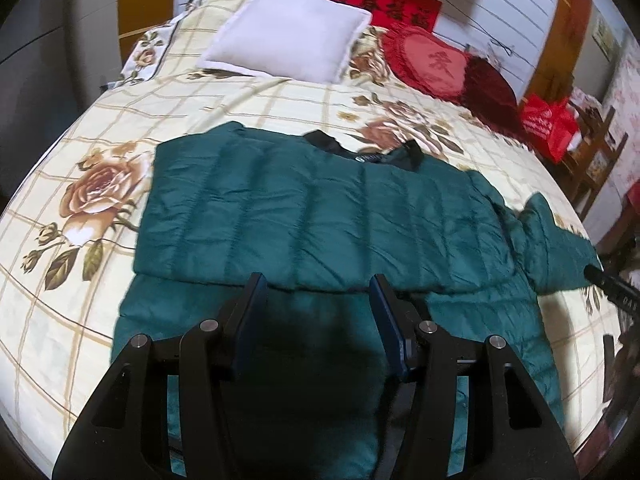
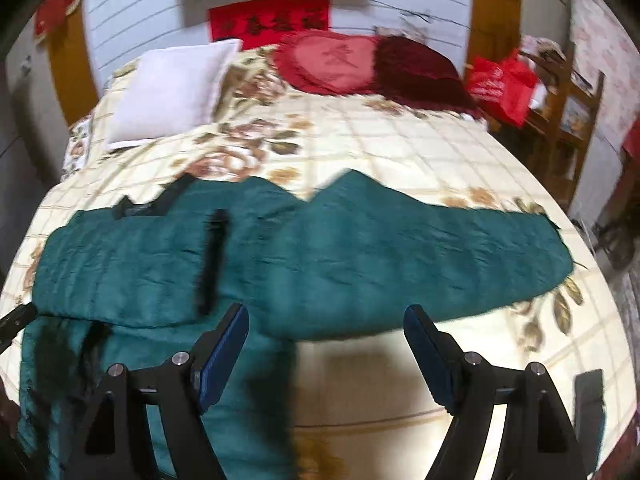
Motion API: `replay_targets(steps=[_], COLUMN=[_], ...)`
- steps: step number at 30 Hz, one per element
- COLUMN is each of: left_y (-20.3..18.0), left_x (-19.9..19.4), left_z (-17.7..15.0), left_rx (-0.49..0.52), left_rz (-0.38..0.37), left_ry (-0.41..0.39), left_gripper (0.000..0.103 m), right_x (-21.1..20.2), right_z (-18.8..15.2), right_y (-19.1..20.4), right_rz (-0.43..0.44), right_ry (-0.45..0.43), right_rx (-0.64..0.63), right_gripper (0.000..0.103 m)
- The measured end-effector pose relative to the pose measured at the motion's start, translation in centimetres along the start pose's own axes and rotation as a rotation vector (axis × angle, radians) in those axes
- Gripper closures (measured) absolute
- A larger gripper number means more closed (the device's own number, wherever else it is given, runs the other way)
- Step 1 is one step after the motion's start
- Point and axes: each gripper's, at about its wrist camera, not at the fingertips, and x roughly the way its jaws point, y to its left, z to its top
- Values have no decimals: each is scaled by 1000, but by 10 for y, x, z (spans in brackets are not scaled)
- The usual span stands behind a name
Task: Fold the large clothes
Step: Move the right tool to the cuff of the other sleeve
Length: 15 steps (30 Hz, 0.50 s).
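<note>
A dark green quilted jacket (image 1: 304, 216) lies flat on the bed, black collar (image 1: 360, 150) toward the pillows. One sleeve is folded across the body; the other sleeve (image 2: 420, 248) stretches out to the right. My left gripper (image 1: 316, 284) is open and empty, hovering over the jacket's lower body. My right gripper (image 2: 326, 316) is open and empty, above the jacket's right lower edge and the outstretched sleeve. The jacket also fills the left of the right wrist view (image 2: 140, 264).
The bed (image 1: 240, 100) has a cream floral checked cover. A white pillow (image 1: 288, 32) and red heart cushions (image 1: 436, 64) lie at the head. A red bag (image 1: 548, 120) and wooden furniture (image 2: 568, 112) stand at the right side.
</note>
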Motion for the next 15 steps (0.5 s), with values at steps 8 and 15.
replay_targets(steps=[8, 15], left_y=[-12, -13], left_x=[6, 12], left_z=[-3, -3], left_rx=[14, 25], left_rz=[5, 29], left_ry=[14, 22], left_gripper=[50, 50], right_x=[12, 33], right_z=[-1, 9], right_y=[-92, -154], right_rz=[-104, -176], right_ry=[14, 30], right_rx=[129, 235], right_gripper=[7, 7])
